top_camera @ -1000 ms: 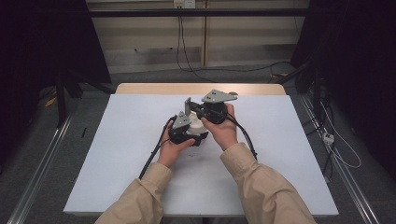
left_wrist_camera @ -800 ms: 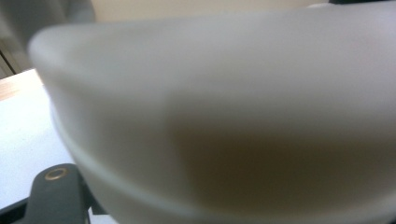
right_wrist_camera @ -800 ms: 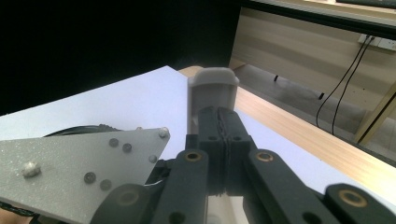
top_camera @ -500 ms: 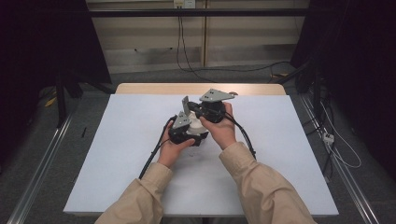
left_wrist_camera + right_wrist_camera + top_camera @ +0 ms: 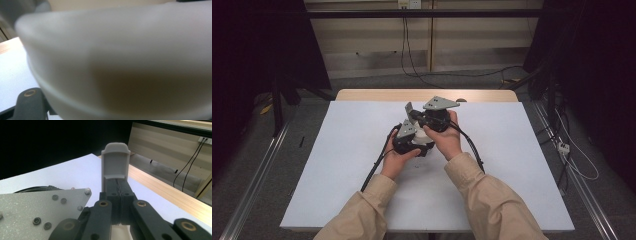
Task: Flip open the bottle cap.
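A person's two hands meet at the centre of the high view, over a white table (image 5: 337,165) with a wooden strip (image 5: 377,95) along its far edge. The left gripper (image 5: 408,134) sits just below and left of the right gripper (image 5: 412,116), the two touching or nearly so. The right gripper's jaws are clenched together, their pale tips (image 5: 116,161) pressed flat with nothing between them. The left gripper is also clenched; a blurred pale surface (image 5: 120,60), too close to identify, blocks its own view. Black cables (image 5: 374,170) trail toward the bottom. Dark curtains (image 5: 257,45) flank the table, and wall cables (image 5: 404,45) hang at upper centre.
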